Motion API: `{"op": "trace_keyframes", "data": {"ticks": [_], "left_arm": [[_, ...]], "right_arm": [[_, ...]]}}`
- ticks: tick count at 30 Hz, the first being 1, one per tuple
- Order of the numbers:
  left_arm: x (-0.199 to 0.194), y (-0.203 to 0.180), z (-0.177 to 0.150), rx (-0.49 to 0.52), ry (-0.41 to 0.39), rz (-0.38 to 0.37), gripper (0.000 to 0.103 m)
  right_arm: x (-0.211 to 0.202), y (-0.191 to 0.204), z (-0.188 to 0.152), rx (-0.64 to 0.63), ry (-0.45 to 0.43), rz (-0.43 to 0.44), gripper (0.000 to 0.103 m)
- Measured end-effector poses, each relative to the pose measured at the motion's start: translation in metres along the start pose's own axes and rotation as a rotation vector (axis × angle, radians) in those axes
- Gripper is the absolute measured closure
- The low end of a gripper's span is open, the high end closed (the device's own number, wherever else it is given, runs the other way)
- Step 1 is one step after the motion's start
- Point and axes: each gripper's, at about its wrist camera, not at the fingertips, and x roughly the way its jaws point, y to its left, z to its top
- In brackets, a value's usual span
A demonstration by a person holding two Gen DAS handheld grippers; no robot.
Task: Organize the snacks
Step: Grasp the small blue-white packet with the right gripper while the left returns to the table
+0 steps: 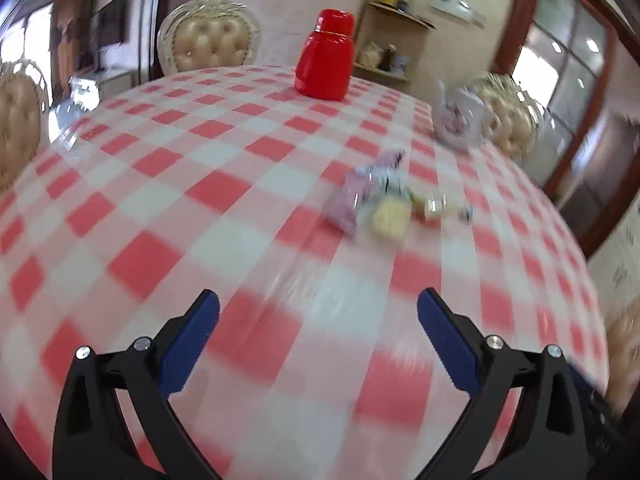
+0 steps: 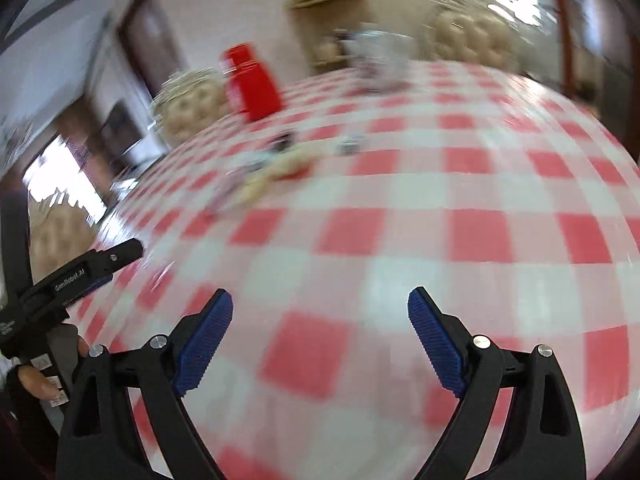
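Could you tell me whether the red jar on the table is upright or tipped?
Upright: the red jar stands on its base on the checked tablecloth, lid on top.

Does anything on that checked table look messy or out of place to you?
Mostly the snack packets: they lie in a loose, jumbled heap in the middle of the checked tablecloth, not lined up or in any container. The red jar and the white teapot stand upright. The pictures are blurred, so finer detail is unclear.

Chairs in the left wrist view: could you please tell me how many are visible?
3: one chair behind the table's far edge, one at far left, one at right behind the teapot. Others may be hidden.
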Motion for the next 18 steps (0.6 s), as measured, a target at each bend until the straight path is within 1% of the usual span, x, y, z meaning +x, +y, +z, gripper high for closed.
{"op": "trace_keyframes", "data": {"ticks": [2, 5, 7, 9, 11, 12, 13, 14, 16, 17, 18], "left_arm": [[0.018, -0.001, 0.015, -0.082, -0.015, -0.004, 0.004], [0.041, 0.009, 0.033, -0.202, -0.024, -0.008, 0.004], [0.051, 0.013, 0.039, -0.241, -0.044, -0.007, 0.004], [0.052, 0.016, 0.040, -0.232, -0.083, -0.003, 0.004], [0.053, 0.020, 0.040, -0.190, -0.113, 0.012, 0.004], [0.050, 0.024, 0.041, -0.173, -0.128, 0.006, 0.004], [0.045, 0.028, 0.042, -0.172, -0.151, 0.006, 0.004], [0.038, 0.035, 0.043, -0.192, -0.192, 0.028, 0.004], [0.030, 0.046, 0.045, -0.252, -0.247, 0.045, 0.004], [0.029, 0.050, 0.046, -0.273, -0.253, 0.044, 0.004], [0.032, 0.053, 0.047, -0.290, -0.241, 0.043, 0.004]], "right_arm": [[0.009, -0.014, 0.013, 0.027, 0.002, -0.020, 0.016], [0.027, -0.024, 0.035, 0.037, 0.007, -0.060, 0.016], [0.045, -0.025, 0.054, 0.030, 0.010, -0.092, 0.016], [0.062, -0.025, 0.071, 0.023, 0.012, -0.129, 0.016], [0.089, -0.023, 0.091, 0.023, 0.016, -0.163, 0.016], [0.099, -0.022, 0.097, 0.028, 0.017, -0.173, 0.016], [0.118, -0.018, 0.107, 0.036, 0.024, -0.183, 0.016], [0.128, -0.015, 0.112, 0.037, 0.029, -0.185, 0.016], [0.156, -0.002, 0.129, 0.030, 0.044, -0.196, 0.020], [0.166, 0.004, 0.135, 0.025, 0.043, -0.194, 0.021], [0.175, 0.011, 0.142, 0.016, 0.040, -0.196, 0.021]]}}
